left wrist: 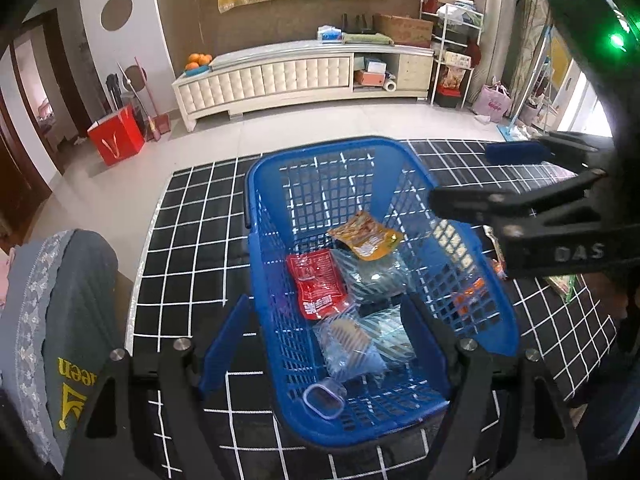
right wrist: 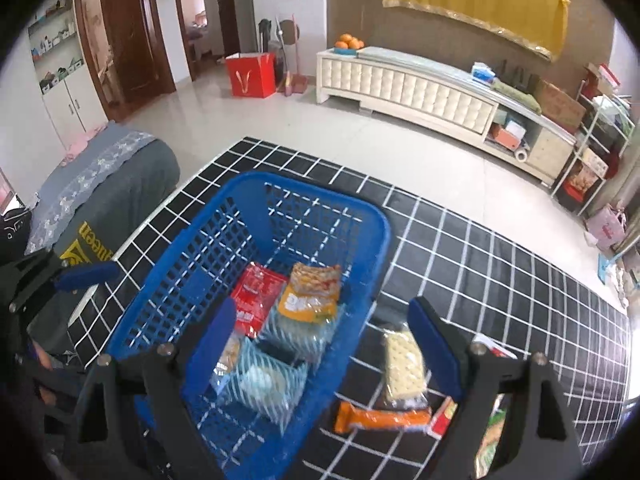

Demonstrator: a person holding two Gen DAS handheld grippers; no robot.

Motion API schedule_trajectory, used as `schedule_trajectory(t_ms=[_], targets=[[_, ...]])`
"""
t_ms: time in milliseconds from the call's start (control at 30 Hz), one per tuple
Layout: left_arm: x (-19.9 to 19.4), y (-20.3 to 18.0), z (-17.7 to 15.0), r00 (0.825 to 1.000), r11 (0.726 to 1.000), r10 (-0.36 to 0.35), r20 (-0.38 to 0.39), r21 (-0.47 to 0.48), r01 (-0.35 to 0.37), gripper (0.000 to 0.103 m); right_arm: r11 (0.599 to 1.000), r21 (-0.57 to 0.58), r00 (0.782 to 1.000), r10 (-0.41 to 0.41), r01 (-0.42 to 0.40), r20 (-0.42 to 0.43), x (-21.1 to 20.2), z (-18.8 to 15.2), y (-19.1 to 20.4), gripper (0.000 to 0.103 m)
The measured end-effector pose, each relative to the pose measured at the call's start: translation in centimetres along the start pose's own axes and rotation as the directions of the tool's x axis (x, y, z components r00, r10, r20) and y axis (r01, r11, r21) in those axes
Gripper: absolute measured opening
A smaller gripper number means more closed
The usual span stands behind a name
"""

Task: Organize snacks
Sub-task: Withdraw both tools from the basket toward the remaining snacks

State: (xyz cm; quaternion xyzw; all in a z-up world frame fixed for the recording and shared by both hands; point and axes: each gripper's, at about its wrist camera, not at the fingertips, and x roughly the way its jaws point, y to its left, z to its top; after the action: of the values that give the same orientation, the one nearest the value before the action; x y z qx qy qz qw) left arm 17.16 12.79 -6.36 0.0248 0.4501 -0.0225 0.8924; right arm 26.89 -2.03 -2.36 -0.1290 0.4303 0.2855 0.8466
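A blue basket (left wrist: 360,280) stands on a counter (left wrist: 192,248) covered with a black cloth gridded in white. Inside it lie a red packet (left wrist: 318,284), an orange-yellow packet (left wrist: 366,236) partly on top of clear striped wrappers (left wrist: 372,276), and, at the near end, a small clear cup (left wrist: 324,398). The left hand-held gripper (left wrist: 324,344) hangs over the near part of the basket, jaws wide and nothing between them. The right hand-held gripper (right wrist: 320,344) is over the basket's right rim, jaws wide and empty. On the cloth just right of the basket lie a cracker pack (right wrist: 402,364) and, nearer, an orange bar (right wrist: 380,418), with a red packet edge (right wrist: 442,420) beside it. A grey cushioned seat (left wrist: 60,320) is at the left.
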Motion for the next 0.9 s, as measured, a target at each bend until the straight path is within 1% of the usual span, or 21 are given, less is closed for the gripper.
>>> schedule_trajectory(t_ms=[233, 433, 567, 700, 900], targets=[[-2.9, -2.2, 0.5, 0.999, 1.0, -0.005, 0.047, 0.001, 0.005, 0.076, 0.999, 0.031, 0.999, -0.015, 0.014, 0.041, -4.5, -2.2, -1.6, 0.09], [-4.4, -5.3, 0.6, 0.997, 0.999, -0.03, 0.073, 0.039, 0.027, 0.076, 0.996, 0.083, 0.998, -0.028, 0.022, 0.062, -7.5, -4.7, -3.4, 0.09], [-4.7, -7.6, 0.6, 0.997, 0.997, -0.035, 0.073, 0.073, 0.03, 0.076, 0.993, 0.114, 0.997, -0.048, 0.04, 0.068, -9.0, -6.1, -4.9, 0.09], [-5.0, -9.8, 0.9, 0.995, 0.994, -0.055, 0.078, 0.099, 0.047, 0.076, 0.987, 0.153, 0.995, -0.063, 0.051, 0.074, -10.5, -7.5, -6.7, 0.09], [-4.6, -13.7, 1.6, 0.994, 0.986, -0.08, 0.07, 0.149, 0.069, 0.076, 0.976, 0.202, 0.993, -0.096, 0.082, 0.061, -11.5, -9.9, -9.7, 0.09]])
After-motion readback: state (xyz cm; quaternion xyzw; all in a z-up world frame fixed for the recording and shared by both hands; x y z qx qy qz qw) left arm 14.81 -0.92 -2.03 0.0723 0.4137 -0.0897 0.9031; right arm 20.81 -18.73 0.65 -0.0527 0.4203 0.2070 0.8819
